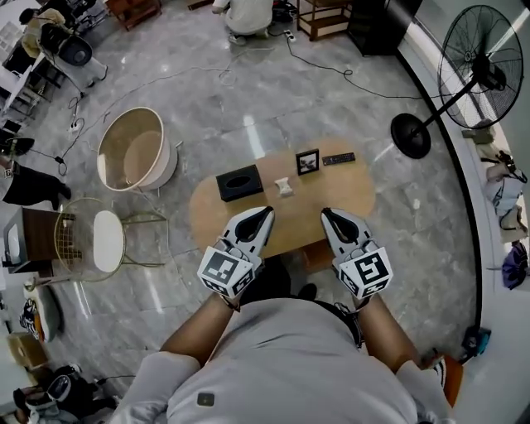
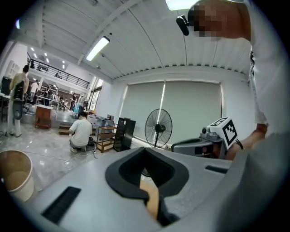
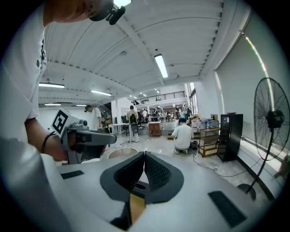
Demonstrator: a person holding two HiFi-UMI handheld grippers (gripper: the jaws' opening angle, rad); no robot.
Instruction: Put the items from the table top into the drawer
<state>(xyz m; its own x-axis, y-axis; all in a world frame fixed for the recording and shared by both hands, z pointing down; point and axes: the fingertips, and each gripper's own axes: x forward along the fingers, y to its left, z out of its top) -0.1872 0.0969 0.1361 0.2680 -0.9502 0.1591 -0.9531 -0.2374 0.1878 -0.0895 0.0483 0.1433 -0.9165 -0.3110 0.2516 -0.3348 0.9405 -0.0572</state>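
Items, four of them, all lie on the tabletop [image 1: 348, 195], and none sits between any jaws. The left gripper [image 1: 267, 212] has its jaws clenched tip to tip with nothing between them, as its own view shows. The right gripper [image 1: 325, 214] is clenched and empty in the same way. In the head view both show side by side over the near half of the tabletop, apart from each other and pointing across it. Each has its marker cube toward the person's body.

Nearest the jaws, a small white object [image 1: 284, 188] sits about at the middle of the tabletop. A black tissue box [image 1: 240, 182] lies on the tabletop's left part, near the white object. A black picture frame [image 1: 307, 161] stands toward the far edge. A black remote control [image 1: 339, 158] lies just right of the frame along that same edge.

Past the tabletop's far right end stands a pedestal fan [image 1: 480, 62] on a round base. Off the tabletop's left end are a beige tub-shaped chair [image 1: 132, 149] and a wire-frame chair [image 1: 108, 240] with a white seat. Well beyond the far edge a person [image 1: 248, 15] crouches on the grey floor [image 1: 248, 91].
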